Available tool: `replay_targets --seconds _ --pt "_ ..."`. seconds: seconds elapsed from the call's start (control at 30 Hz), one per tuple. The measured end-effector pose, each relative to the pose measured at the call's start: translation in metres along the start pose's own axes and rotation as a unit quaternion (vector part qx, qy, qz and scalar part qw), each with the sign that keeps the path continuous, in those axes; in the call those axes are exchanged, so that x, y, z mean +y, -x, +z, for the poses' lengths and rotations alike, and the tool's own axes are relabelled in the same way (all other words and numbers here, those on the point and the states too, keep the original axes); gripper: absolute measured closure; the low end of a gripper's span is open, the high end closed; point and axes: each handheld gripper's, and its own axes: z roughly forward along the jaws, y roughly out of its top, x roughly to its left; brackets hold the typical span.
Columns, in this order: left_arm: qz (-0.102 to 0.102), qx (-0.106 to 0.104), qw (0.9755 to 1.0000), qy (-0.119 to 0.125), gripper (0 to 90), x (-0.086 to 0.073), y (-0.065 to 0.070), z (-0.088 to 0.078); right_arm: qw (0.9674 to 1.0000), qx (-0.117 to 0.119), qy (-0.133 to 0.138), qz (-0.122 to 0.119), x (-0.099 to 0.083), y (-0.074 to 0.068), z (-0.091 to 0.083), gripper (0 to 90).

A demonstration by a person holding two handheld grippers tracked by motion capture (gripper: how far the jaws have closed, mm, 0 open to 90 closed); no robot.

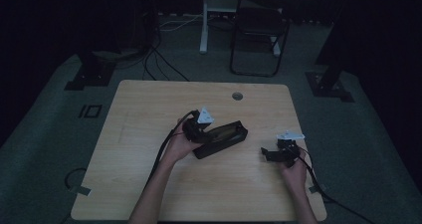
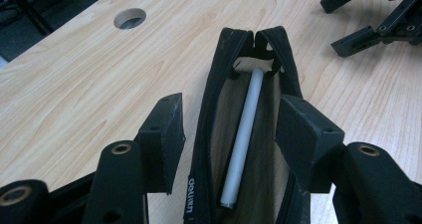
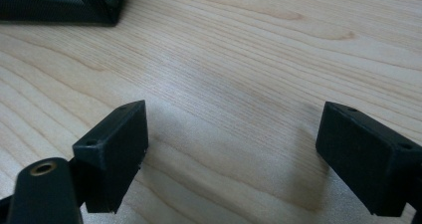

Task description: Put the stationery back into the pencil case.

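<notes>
So the black pencil case (image 2: 249, 134) lies unzipped near the middle of the wooden table (image 1: 149, 184), just this side of the round cable hole (image 1: 237, 95). A white pen (image 2: 244, 144) lies inside it, lengthwise. The left gripper (image 2: 229, 134) sits right over the case with its jaws apart, straddling the opening, pads not pressing the sides. The right gripper (image 3: 231, 149) rests on the table to the right of the case, well apart from it, jaws wide with only bare wood between them.

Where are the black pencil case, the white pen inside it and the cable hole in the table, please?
black pencil case (image 2: 203, 134): left gripper view, its zip edge.
white pen (image 2: 244, 134): left gripper view, mid-barrel.
cable hole (image 2: 129, 18): left gripper view, its centre.
</notes>
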Motion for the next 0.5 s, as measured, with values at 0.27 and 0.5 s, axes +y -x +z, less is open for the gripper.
replay_targets --seconds 0.27,0.5 --pt "0.004 0.007 1.0 0.003 44.3 -0.002 -0.005 -0.009 1.0 0.0 0.0 0.0 0.0 0.0 0.0 13.1" --pt "0.007 0.012 0.9999 0.001 44.0 -0.004 -0.008 -0.013 1.0 0.0 0.0 0.0 0.0 0.0 0.0 13.1"
